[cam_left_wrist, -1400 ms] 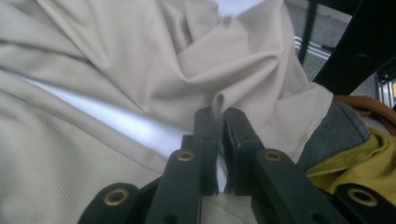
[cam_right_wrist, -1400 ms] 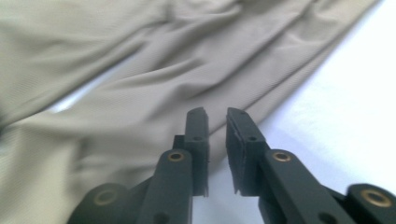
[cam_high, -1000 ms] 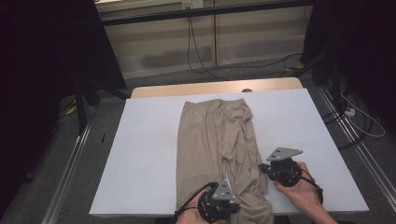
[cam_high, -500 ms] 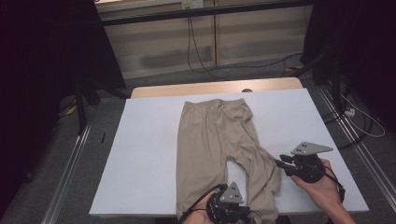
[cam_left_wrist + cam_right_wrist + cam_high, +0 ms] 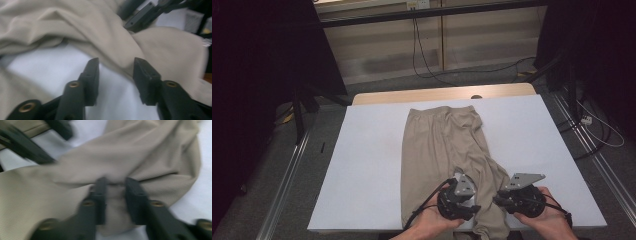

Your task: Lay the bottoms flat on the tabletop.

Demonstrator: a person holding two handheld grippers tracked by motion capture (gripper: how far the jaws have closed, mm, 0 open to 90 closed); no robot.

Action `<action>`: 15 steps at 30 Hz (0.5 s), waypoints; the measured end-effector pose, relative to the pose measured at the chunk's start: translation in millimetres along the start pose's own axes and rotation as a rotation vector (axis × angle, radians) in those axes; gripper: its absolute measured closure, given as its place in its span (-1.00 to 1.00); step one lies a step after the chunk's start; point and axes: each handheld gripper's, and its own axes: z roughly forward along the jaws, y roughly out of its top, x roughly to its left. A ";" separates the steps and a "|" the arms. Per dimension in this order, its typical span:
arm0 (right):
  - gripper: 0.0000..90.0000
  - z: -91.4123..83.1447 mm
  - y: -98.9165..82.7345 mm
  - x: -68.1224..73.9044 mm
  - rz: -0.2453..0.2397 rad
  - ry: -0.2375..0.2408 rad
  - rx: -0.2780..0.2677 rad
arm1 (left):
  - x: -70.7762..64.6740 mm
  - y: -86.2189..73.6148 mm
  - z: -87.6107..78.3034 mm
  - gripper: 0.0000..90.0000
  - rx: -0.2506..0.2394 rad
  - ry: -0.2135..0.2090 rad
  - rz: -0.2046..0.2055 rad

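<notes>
Beige trousers (image 5: 437,145) lie lengthwise on the white table (image 5: 372,165), waistband at the far end and legs toward me. My left gripper (image 5: 474,200) rests on the lower legs. In the left gripper view its jaws (image 5: 115,62) stand open, having just been opening, with bare table between them and a fold of the trousers (image 5: 87,27) just past the tips. My right gripper (image 5: 499,199) sits beside the right leg's hem. In the right gripper view it (image 5: 115,182) has just been closing and pinches a bunched fold of the trousers (image 5: 150,152).
A wooden strip (image 5: 442,94) runs along the table's far edge. Metal rails (image 5: 287,185) flank both sides of the table, and cables (image 5: 597,125) lie on the floor at right and behind. White table surface lies left and right of the trousers.
The right gripper swung out to the right with the right leg, then came back left and nearer. The left gripper moved farther onto the legs and its jaws opened.
</notes>
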 end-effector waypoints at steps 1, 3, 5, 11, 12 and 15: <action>0.92 -0.5 -0.4 3.4 -0.015 0.000 0.004 | -3.5 0.9 2.5 0.20 -0.011 0.017 0.011; 1.00 -1.5 -0.7 6.7 -0.024 0.007 0.012 | -7.8 1.7 2.6 0.39 -0.014 0.002 0.010; 1.00 -3.0 -1.5 8.3 -0.029 0.020 0.016 | -12.7 -0.9 -1.2 0.96 -0.004 0.001 0.015; 1.00 -8.8 -4.2 18.7 -0.049 0.047 0.017 | -11.5 -16.7 -24.3 0.99 0.024 -0.037 -0.027; 1.00 -10.5 -4.7 21.0 -0.050 0.056 0.015 | -11.0 -19.2 -27.9 0.99 0.028 -0.039 -0.030; 1.00 -12.7 -5.8 26.2 -0.060 0.063 0.017 | -11.1 -28.2 -41.2 0.99 0.018 -0.041 -0.045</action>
